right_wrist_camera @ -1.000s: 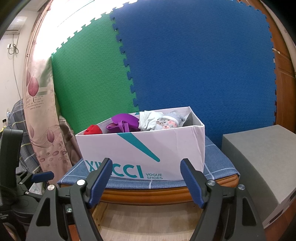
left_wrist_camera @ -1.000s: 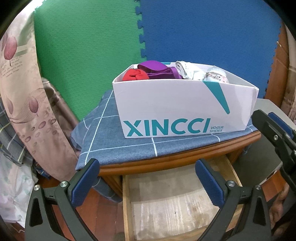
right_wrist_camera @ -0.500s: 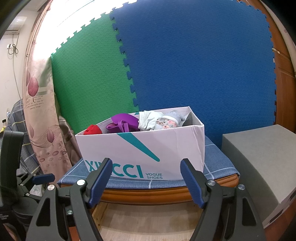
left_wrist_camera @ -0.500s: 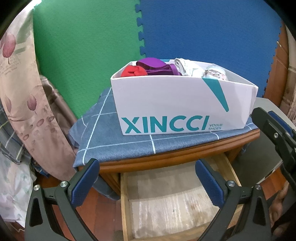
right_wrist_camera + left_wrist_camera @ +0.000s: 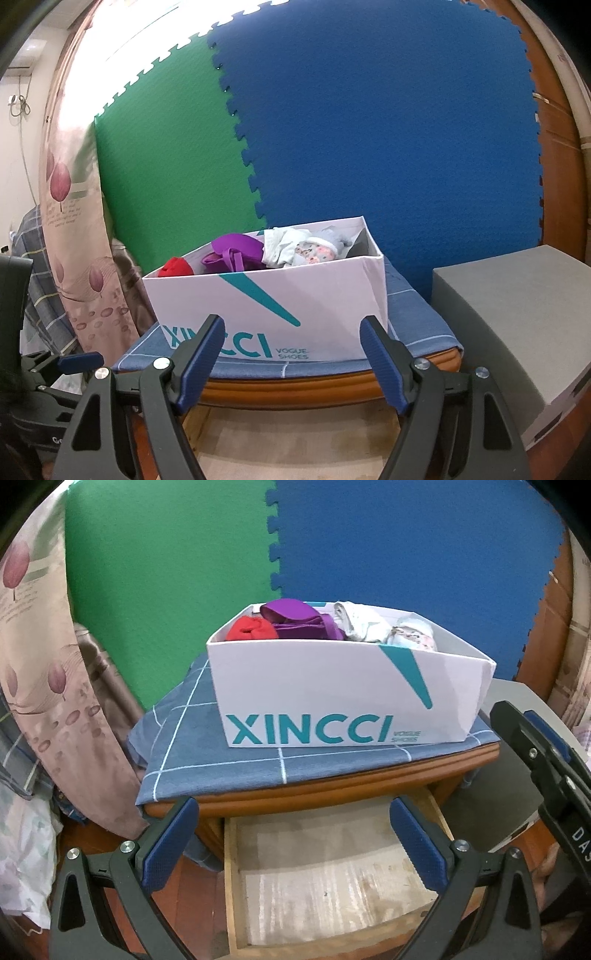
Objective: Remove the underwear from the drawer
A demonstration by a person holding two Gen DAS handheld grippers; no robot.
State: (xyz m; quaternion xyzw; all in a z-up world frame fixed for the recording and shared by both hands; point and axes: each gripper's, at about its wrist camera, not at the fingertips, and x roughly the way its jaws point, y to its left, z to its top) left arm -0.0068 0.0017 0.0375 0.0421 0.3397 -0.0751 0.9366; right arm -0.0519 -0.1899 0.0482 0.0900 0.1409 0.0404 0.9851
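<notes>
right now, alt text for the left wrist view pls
An open drawer, apparently empty, lies below a white shoe box of folded underwear on a blue checked cloth. The open left gripper frames the drawer.

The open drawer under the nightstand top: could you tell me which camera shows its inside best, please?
The left wrist view: it looks down into the open drawer, showing its bare lined bottom and both side walls. The right wrist view catches only a strip of the floor between the tool's fingers.
</notes>
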